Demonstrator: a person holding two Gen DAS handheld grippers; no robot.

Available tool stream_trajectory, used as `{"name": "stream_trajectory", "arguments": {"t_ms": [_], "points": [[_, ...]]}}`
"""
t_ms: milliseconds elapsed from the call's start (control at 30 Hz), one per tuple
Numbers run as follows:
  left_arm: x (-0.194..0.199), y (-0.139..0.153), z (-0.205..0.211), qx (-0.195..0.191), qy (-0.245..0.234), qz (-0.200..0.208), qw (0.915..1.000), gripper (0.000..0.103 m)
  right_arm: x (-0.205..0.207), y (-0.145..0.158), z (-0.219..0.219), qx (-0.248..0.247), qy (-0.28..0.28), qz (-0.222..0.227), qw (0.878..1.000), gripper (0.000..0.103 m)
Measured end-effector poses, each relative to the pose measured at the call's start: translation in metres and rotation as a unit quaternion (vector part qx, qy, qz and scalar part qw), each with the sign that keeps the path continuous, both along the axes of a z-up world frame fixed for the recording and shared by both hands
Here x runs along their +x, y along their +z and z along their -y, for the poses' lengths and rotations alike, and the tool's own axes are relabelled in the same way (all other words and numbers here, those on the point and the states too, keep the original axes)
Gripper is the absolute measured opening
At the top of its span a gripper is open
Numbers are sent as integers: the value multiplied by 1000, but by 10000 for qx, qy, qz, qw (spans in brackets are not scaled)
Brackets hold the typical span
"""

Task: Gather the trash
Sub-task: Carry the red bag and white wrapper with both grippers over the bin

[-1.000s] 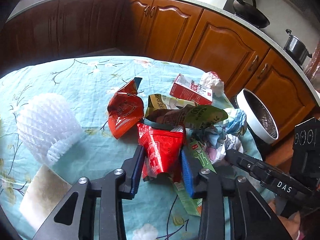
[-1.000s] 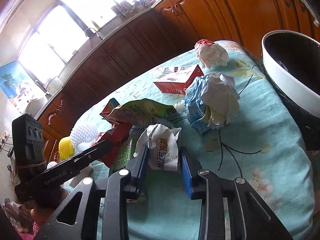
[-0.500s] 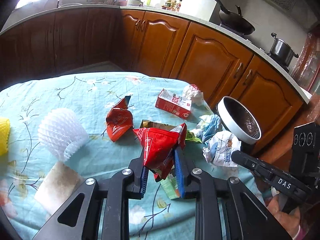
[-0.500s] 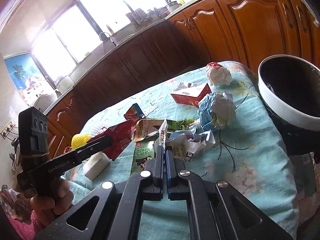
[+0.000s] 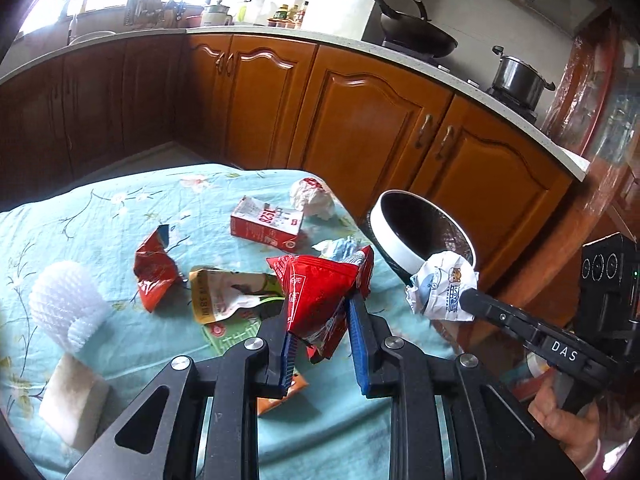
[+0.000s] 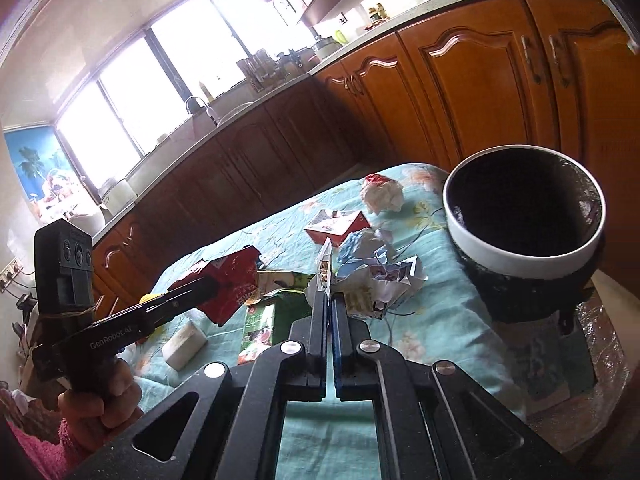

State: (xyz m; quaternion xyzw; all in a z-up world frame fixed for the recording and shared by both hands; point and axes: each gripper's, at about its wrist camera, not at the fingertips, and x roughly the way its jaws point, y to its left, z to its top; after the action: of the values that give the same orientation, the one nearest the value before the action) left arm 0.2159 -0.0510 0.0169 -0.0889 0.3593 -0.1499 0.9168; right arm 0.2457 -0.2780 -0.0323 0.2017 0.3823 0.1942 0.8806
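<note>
Trash is what both grippers have right now: the left gripper (image 5: 320, 316) is clamped on a red snack wrapper (image 5: 316, 292), pinched between its blue pads and lifted off the table, and the right gripper (image 6: 329, 300) has its fingers squeezed nearly together on a crumpled white wrapper (image 6: 376, 284), gripping a thin edge while the rest bunches out to the right. Both look feather-light, crinkly and a bit slick, so I'd guess a firm pinch on a folded or bunched part is the way to go, a flat single layer could slide out. Moving outward, the white-rimmed bin (image 6: 520, 256) sits just off the table's right edge, near the right gripper, so the drop looks close. Left on the teal floral tablecloth (image 5: 100, 220): a red carton (image 5: 266, 226), a crumpled paper ball (image 5: 312, 200) at the far side, an orange-red wrapper (image 5: 154, 276), a yellow-green pouch (image 5: 224, 294), plus white foam netting (image 5: 66, 308) at the near left.
</note>
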Motion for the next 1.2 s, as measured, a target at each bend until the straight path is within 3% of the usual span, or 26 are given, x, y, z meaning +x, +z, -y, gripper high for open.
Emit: {"name": "stream_trajectory", "arguments": {"t_ms": [500,1200], "points": [[59,-7,76,191,-611,-7,9979,22,13,-5,79,-214,-781,1,9967,2],[174,-28,173,902,-1069,-104,9901,23,78,-20,131,-554,-850,-177,9947,2]]}}
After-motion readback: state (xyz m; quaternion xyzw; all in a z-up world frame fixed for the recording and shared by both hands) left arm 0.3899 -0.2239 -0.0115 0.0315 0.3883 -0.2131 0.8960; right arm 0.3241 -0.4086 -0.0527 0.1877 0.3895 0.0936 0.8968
